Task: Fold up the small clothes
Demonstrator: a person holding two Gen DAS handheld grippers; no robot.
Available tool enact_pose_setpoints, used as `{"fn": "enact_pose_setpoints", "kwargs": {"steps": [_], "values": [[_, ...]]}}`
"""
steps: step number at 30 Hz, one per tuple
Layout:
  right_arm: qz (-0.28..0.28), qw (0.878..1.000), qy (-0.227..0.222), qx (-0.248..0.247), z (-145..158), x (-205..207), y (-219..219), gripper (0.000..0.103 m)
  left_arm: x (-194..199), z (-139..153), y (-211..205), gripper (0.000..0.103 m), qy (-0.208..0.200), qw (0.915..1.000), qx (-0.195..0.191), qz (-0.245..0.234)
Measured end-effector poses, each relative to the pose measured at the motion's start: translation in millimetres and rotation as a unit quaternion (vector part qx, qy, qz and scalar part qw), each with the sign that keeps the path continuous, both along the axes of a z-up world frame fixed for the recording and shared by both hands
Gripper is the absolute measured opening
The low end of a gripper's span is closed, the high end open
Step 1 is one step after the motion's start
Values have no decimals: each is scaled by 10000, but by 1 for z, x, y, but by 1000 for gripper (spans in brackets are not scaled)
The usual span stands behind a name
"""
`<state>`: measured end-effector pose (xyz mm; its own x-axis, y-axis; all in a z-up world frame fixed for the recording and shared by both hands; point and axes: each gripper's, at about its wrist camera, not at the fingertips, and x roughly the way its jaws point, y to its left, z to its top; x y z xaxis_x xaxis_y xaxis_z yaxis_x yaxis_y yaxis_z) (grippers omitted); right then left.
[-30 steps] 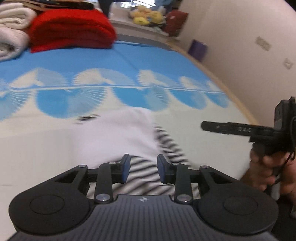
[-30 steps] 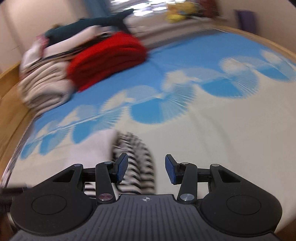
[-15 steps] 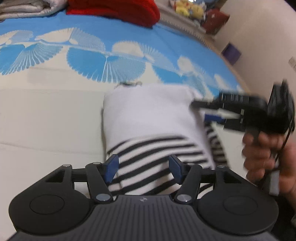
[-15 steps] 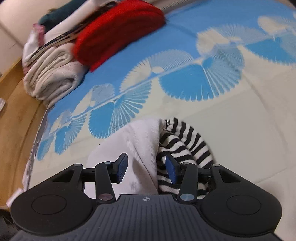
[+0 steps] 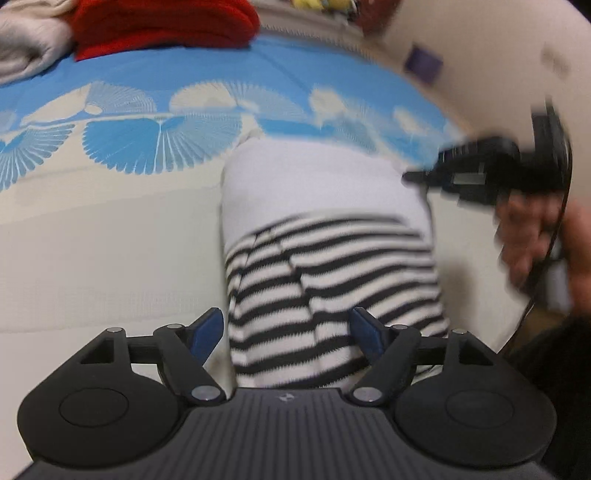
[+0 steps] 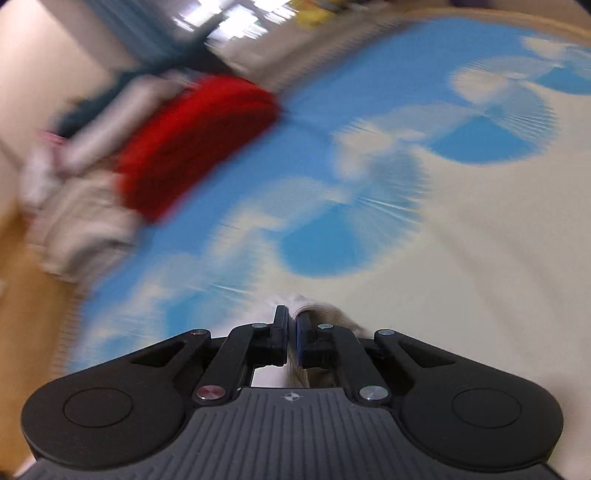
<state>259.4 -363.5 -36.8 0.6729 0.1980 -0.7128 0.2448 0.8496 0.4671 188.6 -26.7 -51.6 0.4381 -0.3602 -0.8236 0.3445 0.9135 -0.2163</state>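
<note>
Your left gripper (image 5: 286, 334) hovers with its fingers spread wide over the striped end of the small garment (image 5: 328, 236), which lies folded on the blue-and-cream bedspread (image 5: 110, 236). Your right gripper (image 6: 291, 328) has its fingers pinched narrow on a white fabric edge of it. A red folded blanket (image 5: 162, 26) sits beyond.

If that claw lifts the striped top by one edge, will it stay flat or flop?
Probably flop: the striped top looks like soft knit, already folded over itself. The right claw pinches only a thin bunched edge, so the rest would likely sag. It looks light.
</note>
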Motion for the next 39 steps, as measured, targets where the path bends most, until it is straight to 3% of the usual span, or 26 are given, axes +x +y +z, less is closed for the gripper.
{"fn": "enact_pose_setpoints", "kwargs": {"steps": [2, 4, 9, 13, 14, 18, 20, 21, 22, 25, 27, 29, 30, 33, 35, 39], "values": [[106, 9997, 183, -76, -7, 6, 3, 3, 0, -20, -7, 82, 270, 9977, 583, -193], [384, 9990, 168, -137, -7, 9, 15, 4, 4, -29, -4, 83, 462, 9965, 690, -105], [717, 9972, 171, -117, -6, 6, 32, 12, 10, -30, 12, 83, 772, 9967, 166, 210], [864, 9945, 282, 526, -8, -8, 21, 50, 18, -25, 25, 83, 838, 9942, -402, 549], [985, 9929, 374, 555, -10, -12, 22, 51, 20, -25, 28, 83, 874, 9926, -531, 654], [1724, 9823, 698, 204, -21, -27, 38, 50, 25, -28, 30, 83, 1153, 9856, -798, 943], [1942, 9787, 665, 41, -20, -35, 41, 36, 27, -31, 29, 83, 1234, 9831, -885, 1018], [1974, 9785, 601, 16, -17, -39, 40, 14, 27, -31, 29, 83, 1244, 9826, -917, 1033], [1924, 9800, 513, 12, -14, -44, 34, 2, 27, -30, 28, 83, 1244, 9823, -944, 1035], [1420, 9871, -156, 720, 13, -60, -4, 1, 24, -23, 24, 84, 1213, 9823, -1141, 862], [1320, 9874, -266, 835, 19, -69, -19, 1, 23, -24, 18, 86, 1196, 9859, -991, 628], [1403, 9890, 116, 444, 9, -68, -16, 1, 20, -35, 10, 86, 1325, 9887, -519, 477], [1527, 9867, 517, 217, -4, -65, -10, 1, 20, -41, 8, 87, 1450, 9876, -393, 461], [1942, 9724, 1263, -268, -34, -57, 14, 1, 21, -46, 6, 87, 1636, 9852, -349, 373], [2073, 9681, 1305, -527, -38, -53, 26, 1, 24, -42, 6, 86, 1639, 9852, -342, 379], [1855, 9747, 1216, -259, -32, -48, 23, 7, 35, -25, 19, 86, 1335, 9859, -811, 606]]}}
